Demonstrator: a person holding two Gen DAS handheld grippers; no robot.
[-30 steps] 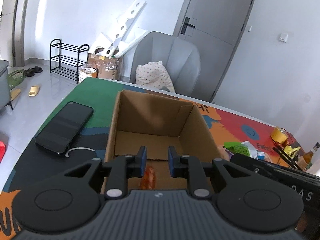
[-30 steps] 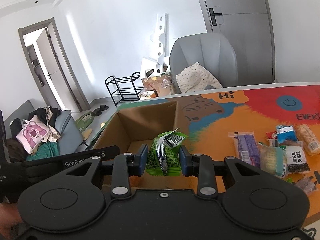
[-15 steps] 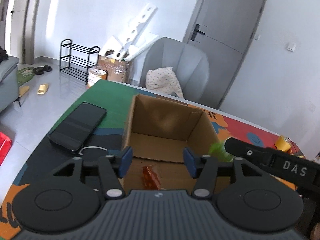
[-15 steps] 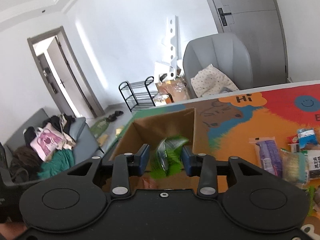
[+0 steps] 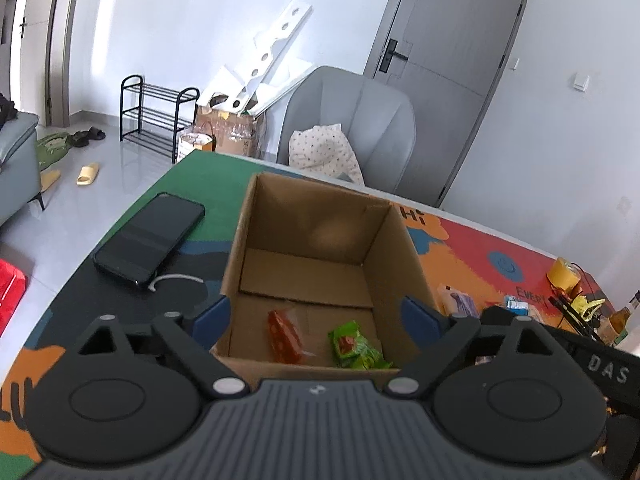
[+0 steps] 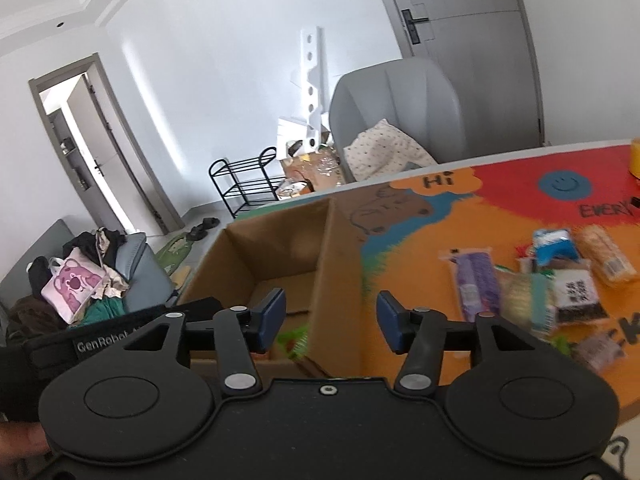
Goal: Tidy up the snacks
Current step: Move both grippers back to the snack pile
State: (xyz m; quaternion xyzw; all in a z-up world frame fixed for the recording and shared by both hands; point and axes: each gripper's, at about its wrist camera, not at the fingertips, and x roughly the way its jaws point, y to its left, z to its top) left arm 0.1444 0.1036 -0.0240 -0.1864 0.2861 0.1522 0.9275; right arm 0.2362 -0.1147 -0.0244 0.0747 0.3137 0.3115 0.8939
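Two snacks lie on the floor of the open cardboard box [image 5: 400, 248]: a crinkled green packet [image 5: 356, 346] near the right wall, a red packet [image 5: 284, 336] just beside it. Left gripper [image 5: 316, 316] hangs over the near rim, jaws opening wide, nothing between them. Right gripper [image 6: 331, 318] straddles the box's right wall, jaws opening, empty. More wrapped snacks [image 6: 560, 276] are scattered on the colourful mat [image 6: 500, 200]; a black phone [image 5: 150, 238] lies left of the box

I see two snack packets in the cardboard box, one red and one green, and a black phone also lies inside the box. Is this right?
Not quite. The phone lies on the table to the left of the box, not inside it; the left wrist view shows this. The red packet and the green packet are indeed in the box.
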